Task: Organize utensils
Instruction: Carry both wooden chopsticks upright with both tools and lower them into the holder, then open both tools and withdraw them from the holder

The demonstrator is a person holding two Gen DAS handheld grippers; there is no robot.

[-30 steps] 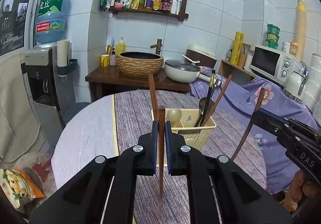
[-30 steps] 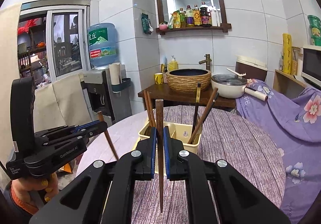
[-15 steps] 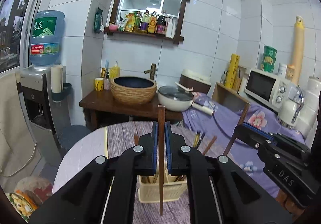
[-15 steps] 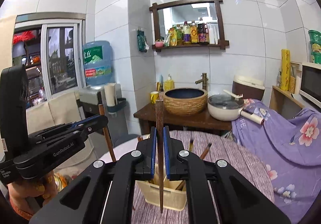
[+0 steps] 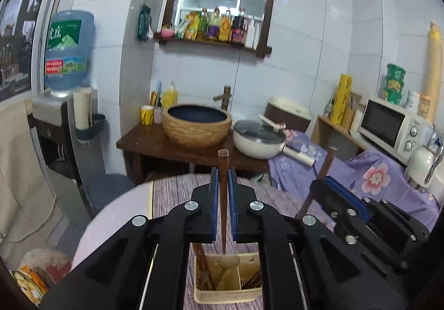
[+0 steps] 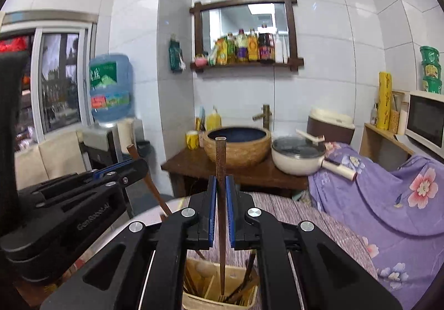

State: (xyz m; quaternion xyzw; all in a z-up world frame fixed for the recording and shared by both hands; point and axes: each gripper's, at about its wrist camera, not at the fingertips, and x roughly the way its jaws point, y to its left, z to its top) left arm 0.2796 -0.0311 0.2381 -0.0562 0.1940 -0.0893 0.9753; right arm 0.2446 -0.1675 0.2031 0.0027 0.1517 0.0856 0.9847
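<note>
Left wrist: two chopsticks (image 5: 222,199), one caddy (image 5: 227,296).

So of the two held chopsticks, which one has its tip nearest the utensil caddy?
The chopstick in the right gripper: its tip reaches down past the caddy's rim. The left gripper holds its chopstick tip above the caddy.

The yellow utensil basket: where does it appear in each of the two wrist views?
Left wrist view: utensil basket at bottom centre, below the left gripper.
Right wrist view: utensil basket at bottom centre, below the right gripper.
Shared landmark: woven basin.
</note>
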